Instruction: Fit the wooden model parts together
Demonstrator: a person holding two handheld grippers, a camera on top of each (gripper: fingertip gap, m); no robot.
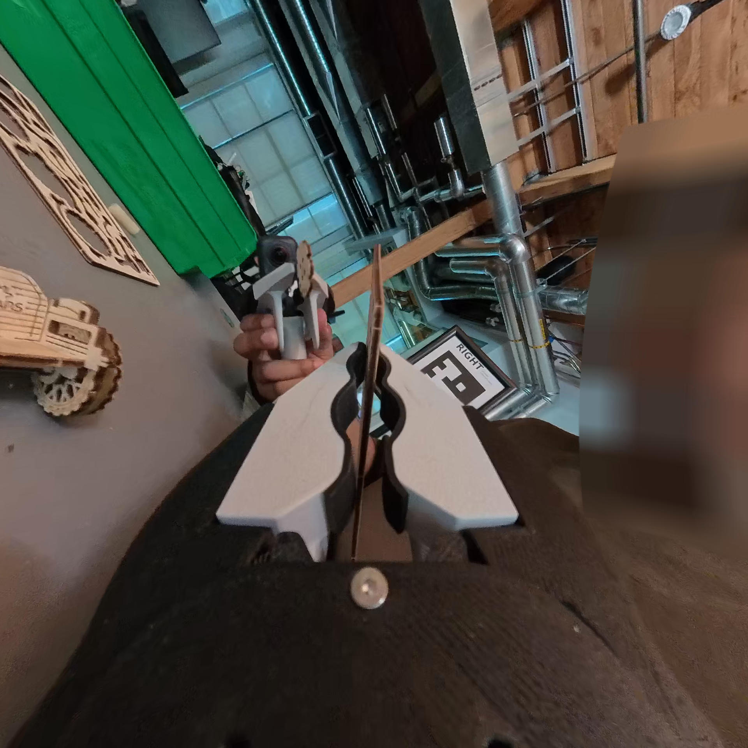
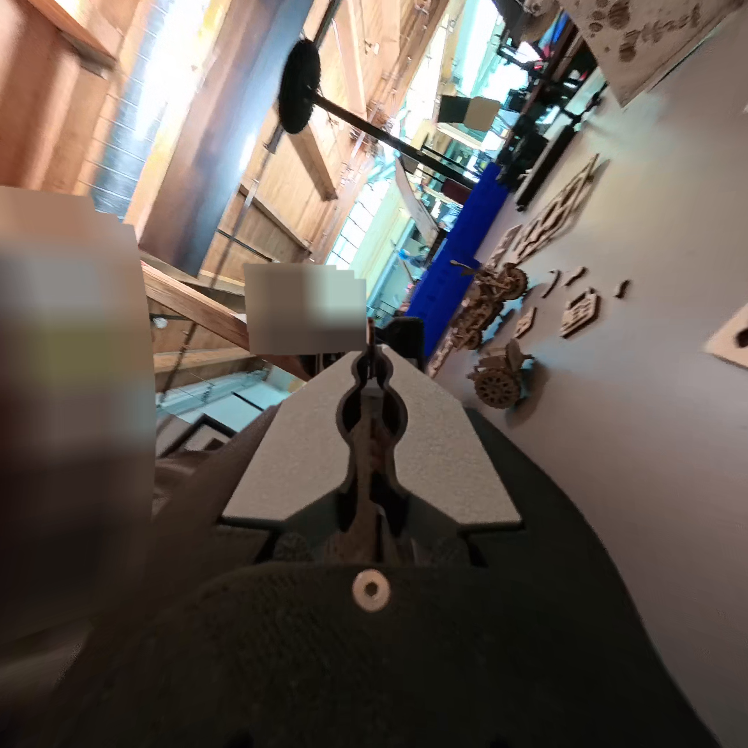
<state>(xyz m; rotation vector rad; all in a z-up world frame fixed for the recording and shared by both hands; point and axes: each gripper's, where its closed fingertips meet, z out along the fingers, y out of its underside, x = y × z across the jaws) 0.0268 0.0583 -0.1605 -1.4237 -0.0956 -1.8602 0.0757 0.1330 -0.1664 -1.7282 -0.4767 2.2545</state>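
Left wrist view has the left gripper (image 1: 370, 364) at the centre of the frame, its jaws pinched on a thin flat wooden panel (image 1: 374, 324) seen edge-on, which rises past the fingertips. Up and to the left of it, the right gripper (image 1: 301, 283) sits in a hand (image 1: 279, 356) and clamps a small round toothed wooden gear (image 1: 304, 267); the gear and the panel are near each other but apart. At the left edge a wooden toy truck (image 1: 56, 344) rests on the grey table (image 1: 121, 445), with a cut-out wooden sheet (image 1: 60, 182) in the upper left. Right wrist view shows the right gripper's jaws narrowed on the gear, seen edge-on at centre, and a wooden motorcycle model (image 2: 491, 291) at right.
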